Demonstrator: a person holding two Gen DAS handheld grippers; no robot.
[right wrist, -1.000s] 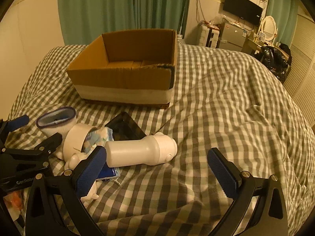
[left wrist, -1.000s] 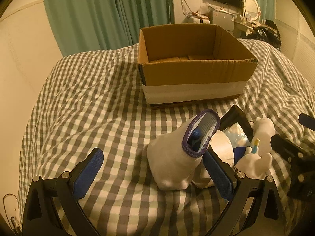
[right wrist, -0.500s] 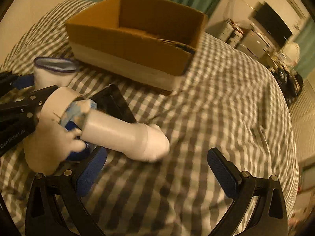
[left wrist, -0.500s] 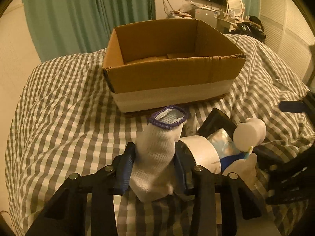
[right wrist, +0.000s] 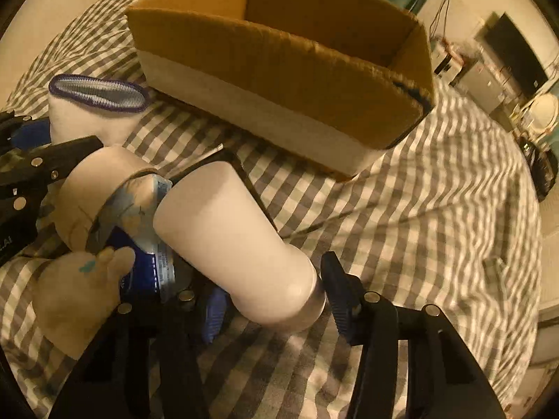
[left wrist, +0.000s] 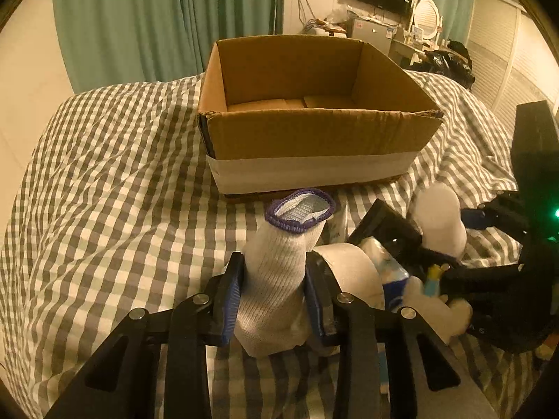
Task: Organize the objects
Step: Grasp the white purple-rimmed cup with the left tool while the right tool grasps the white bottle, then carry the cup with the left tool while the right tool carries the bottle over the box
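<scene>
Beside sock: tape roll, bottle | behind: box

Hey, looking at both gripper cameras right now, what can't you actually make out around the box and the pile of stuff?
- Cardboard box floor: near wall hides the front part in both views.
- Dark flat item, left view: mostly covered by the white bottle and tape roll; identity unclear.
- Blue packet print: too small.
- Right gripper: bottle hides the left pad's contact.
- Sock base: behind the left gripper.

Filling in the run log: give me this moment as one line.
left hand-held gripper: shut on sock | right hand-held gripper: around white bottle | cardboard box: open, nothing visible inside
</scene>
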